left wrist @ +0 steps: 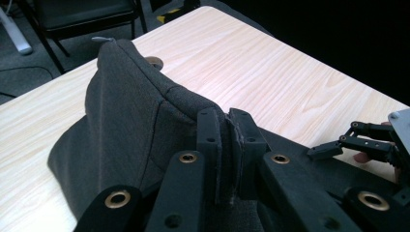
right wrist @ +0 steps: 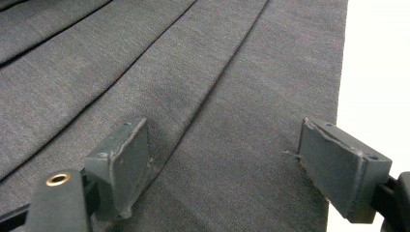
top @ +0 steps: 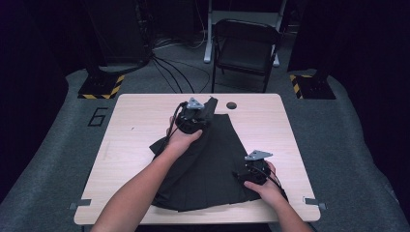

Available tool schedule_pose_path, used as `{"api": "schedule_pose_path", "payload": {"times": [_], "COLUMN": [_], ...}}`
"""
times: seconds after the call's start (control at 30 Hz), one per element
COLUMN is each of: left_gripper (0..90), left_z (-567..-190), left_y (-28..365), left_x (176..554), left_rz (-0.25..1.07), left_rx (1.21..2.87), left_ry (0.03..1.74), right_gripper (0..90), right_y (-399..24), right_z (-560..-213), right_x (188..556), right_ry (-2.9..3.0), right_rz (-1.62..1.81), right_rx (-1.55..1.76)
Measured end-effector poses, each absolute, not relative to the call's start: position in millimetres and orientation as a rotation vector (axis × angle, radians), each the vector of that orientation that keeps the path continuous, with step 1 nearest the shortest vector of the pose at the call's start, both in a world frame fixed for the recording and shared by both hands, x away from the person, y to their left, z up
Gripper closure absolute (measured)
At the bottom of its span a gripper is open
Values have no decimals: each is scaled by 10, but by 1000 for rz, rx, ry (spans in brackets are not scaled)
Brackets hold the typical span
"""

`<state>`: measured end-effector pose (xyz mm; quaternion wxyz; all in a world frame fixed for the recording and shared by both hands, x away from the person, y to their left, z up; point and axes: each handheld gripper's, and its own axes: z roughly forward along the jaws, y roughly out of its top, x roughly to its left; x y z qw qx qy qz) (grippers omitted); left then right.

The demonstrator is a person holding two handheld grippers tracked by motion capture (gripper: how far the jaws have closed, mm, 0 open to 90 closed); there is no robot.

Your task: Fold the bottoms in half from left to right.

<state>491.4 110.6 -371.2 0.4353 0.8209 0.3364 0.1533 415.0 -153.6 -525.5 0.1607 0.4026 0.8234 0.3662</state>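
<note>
The left gripper [left wrist: 225, 145] is clamped on a fold of the skirt [top: 208, 159], its two jaws pressed together with the dark cloth pinched between them. From that pinch the waistband end rises in a peak, lifted off the table [top: 145, 116] and draped back over itself. In the high view this gripper [top: 193, 116] sits at the far end of the cloth, near the small round hole [top: 231, 105] in the tabletop.

The right gripper [right wrist: 232, 164] has its jaws wide apart, pads resting on or just above the pleats near the hem; contact is hard to judge from here. One pad stands near the cloth's edge, beside bare table. In the high view it [top: 254, 171] is at the near right corner of the skirt.

The skirt lies spread along the middle of the table, pleats fanning toward the person. A chair [top: 246, 48] stands beyond the table.
</note>
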Motion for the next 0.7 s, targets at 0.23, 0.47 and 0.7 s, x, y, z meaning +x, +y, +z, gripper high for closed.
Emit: {"api": "schedule_pose_path", "payload": {"times": [0.23, 0.47, 0.7], "left_gripper": [835, 835, 835], "left_z": [-3829, -3960, -4105], "left_y": [974, 842, 700], "left_x": [4976, 5030, 5073], "left_rz": [361, 335, 325], "left_rx": [2036, 2020, 2036], "left_ry": [851, 864, 863], "right_gripper": [183, 183, 183], "right_y": [-1536, -1536, -1534], "right_z": [-5255, -5255, -5256], "right_x": [4150, 4149, 4148], "right_ry": [2352, 2352, 2351], "right_rz": [1046, 1046, 1045], "right_rx": [1149, 1150, 1147]}}
